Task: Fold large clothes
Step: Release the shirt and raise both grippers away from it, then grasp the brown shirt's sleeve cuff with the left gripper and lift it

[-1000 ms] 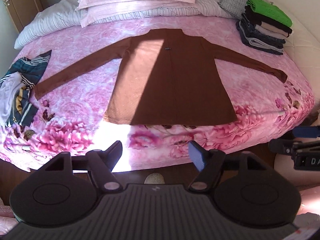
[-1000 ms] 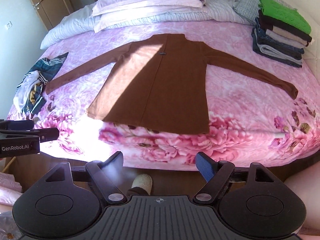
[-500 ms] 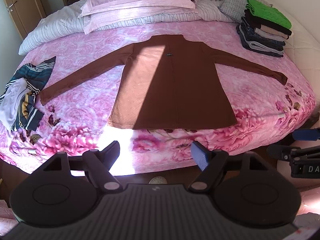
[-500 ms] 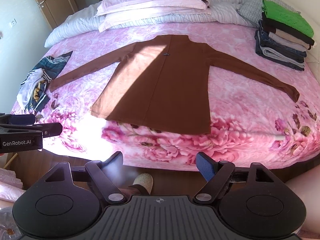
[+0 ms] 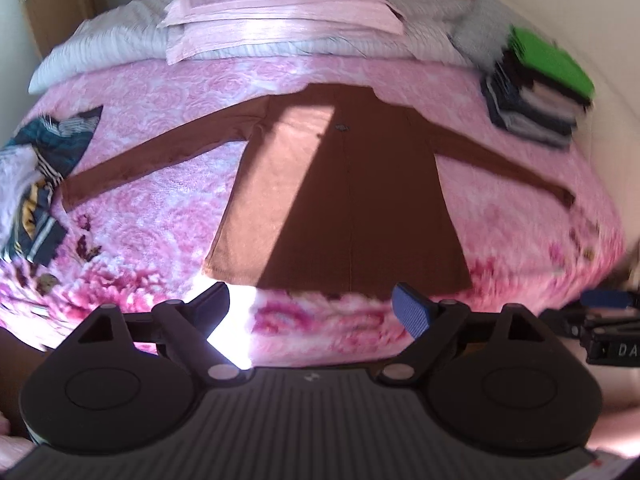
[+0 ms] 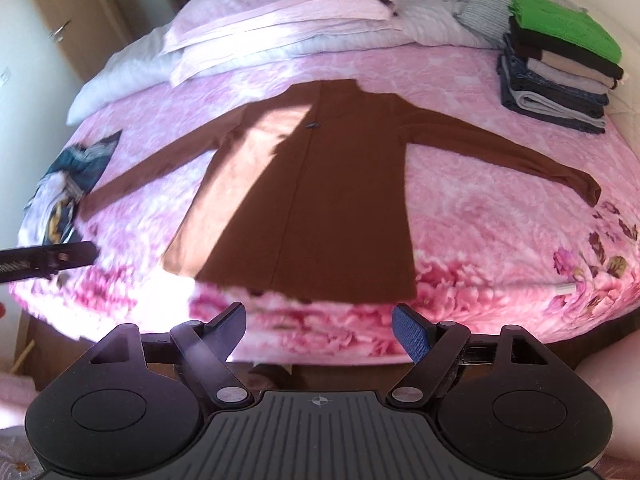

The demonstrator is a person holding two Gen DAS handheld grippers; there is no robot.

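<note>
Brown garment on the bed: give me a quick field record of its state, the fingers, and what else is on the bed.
garment: brown long-sleeved garment, spread flat, both sleeves out, unfolded
surface: pink floral bedspread
left gripper: fingers opening, nothing between them, short of the hem
right gripper: fingers open, empty, short of the hem
folded stack: far right, green item on top
loose clothes: left edge, crumpled
pillows: at the head

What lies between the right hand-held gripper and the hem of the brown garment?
Only bare pink floral bedspread lies between the right hand-held gripper and the brown garment; the right wrist view shows this.
</note>
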